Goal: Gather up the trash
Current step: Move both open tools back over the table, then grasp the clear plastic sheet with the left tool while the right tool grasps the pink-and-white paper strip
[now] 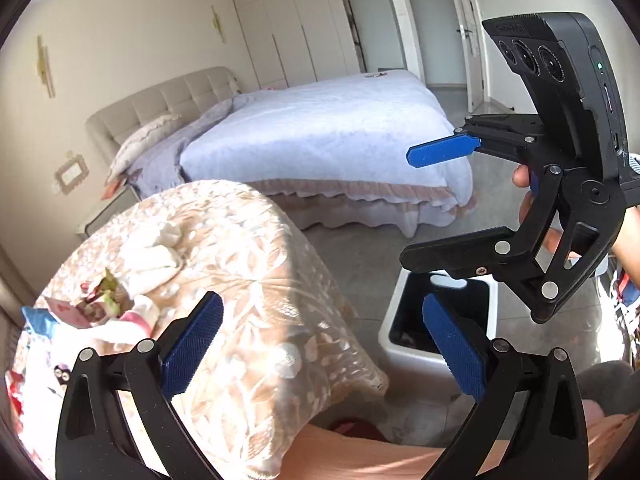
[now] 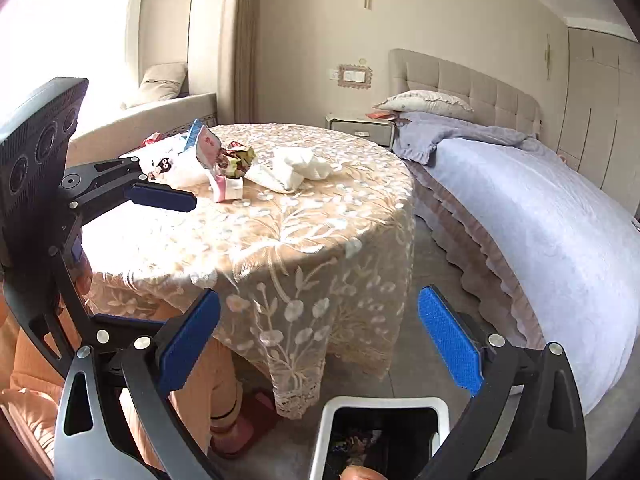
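Fingers of left gripper [image 1: 324, 344] and right gripper [image 2: 320, 344] apart, empty. Trash pile [image 2: 224, 160] on surface [image 2: 280, 232], long axis left-right. Bin [image 2: 380, 436] on floor, opening upward.

Bedroom on my feed. Beige walls [image 2: 304, 20], grey tile floor [image 2: 436, 280]. Bed [image 2: 540, 208] w/ tufted headboard [image 2: 464, 76], lilac cover, pillow [image 2: 428, 101]. Nightstand [image 2: 360, 126] between bed and round table w/ lace cloth [image 2: 280, 216]. Wardrobe doors [image 1: 296, 28] on far wall. Strong sun from window [image 2: 60, 20], cushioned window seat [image 2: 160, 112] below.
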`<state>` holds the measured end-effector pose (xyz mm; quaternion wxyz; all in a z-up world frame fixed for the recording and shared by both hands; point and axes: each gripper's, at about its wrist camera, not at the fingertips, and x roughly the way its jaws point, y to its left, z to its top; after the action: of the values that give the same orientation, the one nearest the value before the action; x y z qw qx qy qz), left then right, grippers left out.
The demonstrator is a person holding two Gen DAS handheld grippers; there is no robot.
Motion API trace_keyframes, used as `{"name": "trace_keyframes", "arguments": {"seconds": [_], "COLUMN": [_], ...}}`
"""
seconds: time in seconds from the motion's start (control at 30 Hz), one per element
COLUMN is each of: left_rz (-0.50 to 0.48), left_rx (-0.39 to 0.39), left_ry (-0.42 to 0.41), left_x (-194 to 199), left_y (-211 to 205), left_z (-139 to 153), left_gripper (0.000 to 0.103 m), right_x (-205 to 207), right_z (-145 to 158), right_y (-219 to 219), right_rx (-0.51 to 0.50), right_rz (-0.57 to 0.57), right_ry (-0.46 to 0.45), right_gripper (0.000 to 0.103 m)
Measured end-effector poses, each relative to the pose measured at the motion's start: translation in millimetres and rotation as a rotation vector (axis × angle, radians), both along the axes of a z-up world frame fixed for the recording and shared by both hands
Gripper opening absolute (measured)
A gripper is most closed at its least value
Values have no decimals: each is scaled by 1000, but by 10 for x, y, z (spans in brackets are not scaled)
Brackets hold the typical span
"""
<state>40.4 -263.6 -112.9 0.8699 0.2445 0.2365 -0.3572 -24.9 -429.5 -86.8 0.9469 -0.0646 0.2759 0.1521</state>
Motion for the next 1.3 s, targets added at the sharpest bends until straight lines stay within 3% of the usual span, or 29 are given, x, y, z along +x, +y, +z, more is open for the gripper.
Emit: {"name": "trace_keyframes", "arguments": {"seconds": [0.33,0.5,0.7,0.83,1.17,1.23,1.27,1.3], "left_rz": [271,397,437,411,377,363,357,361], "left_rx": [-33,-38,13,26,34,59,69,76], "left_ry": [-61,-69,-68,-39,57,63,77,90], "left_x": [269,484,742,952,1295,1314,1328,1351], "left_y": [1009,1492,1791,1848,1863,1831,1814,1802], "left_z": [215,240,221,214,107,68,45,20], "left_gripper": [98,98,98,98,98,89,71,67], "right_x": [310,570,978,1281,1744,1781,1791,1804], "right_z": [188,172,116,76,-164,-192,-201,-211], "right_y": [880,1246,1495,1617,1882,1899,1899,1905], "right_rx": [-51,-92,-96,-108,-187,-190,-189,-190], "right_rz": [140,166,186,206,271,276,282,288], "right_ry": [-75,-58,-10,26,104,114,119,126], "right_gripper": [99,99,99,97,71,61,50,43]}}
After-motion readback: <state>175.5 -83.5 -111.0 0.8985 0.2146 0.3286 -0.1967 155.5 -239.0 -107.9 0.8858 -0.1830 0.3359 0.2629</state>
